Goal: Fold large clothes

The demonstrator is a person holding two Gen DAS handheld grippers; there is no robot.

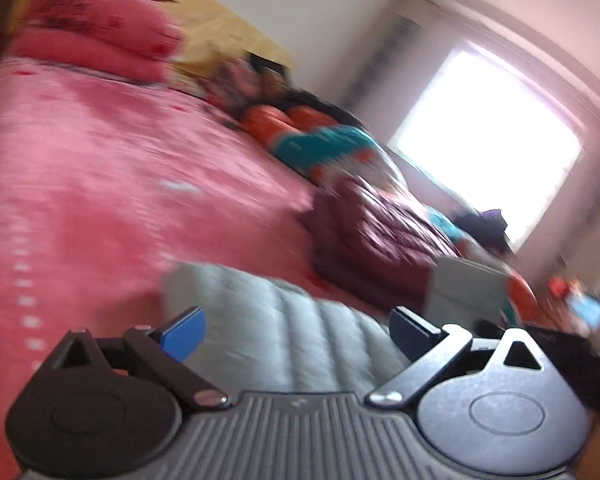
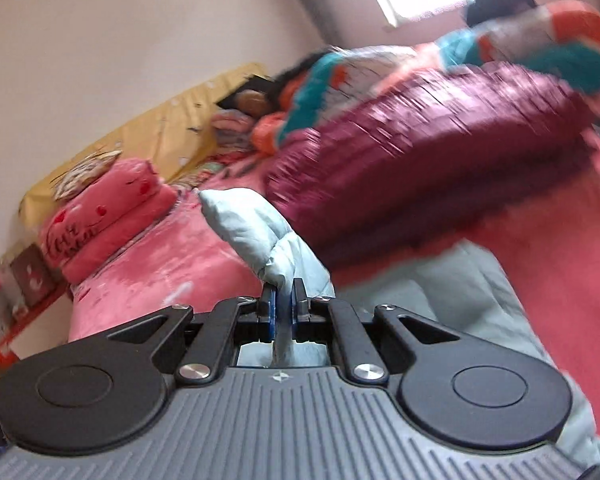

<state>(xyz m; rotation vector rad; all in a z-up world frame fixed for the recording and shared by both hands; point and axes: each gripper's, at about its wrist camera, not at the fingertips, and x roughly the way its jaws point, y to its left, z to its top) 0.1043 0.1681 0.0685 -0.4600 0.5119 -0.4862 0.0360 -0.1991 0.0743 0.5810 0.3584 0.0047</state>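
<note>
I am clenching my right gripper (image 2: 283, 300) on the pale quilted jacket (image 2: 260, 232), holding my left gripper (image 1: 296, 330) released above it, pink bedspread (image 1: 120, 168) lying beneath.

One pale quilted jacket (image 2: 260, 232) — one maroon jacket (image 2: 440, 152) — one pink pillow (image 2: 108, 208).

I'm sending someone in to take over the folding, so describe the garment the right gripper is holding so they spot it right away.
Find the pink bed and, on it, the puffy maroon jacket. Just in front lies a pale grey-blue quilted jacket, one corner pinched in the right gripper. It is the only pale garment among pinks, maroon, orange and teal.
</note>
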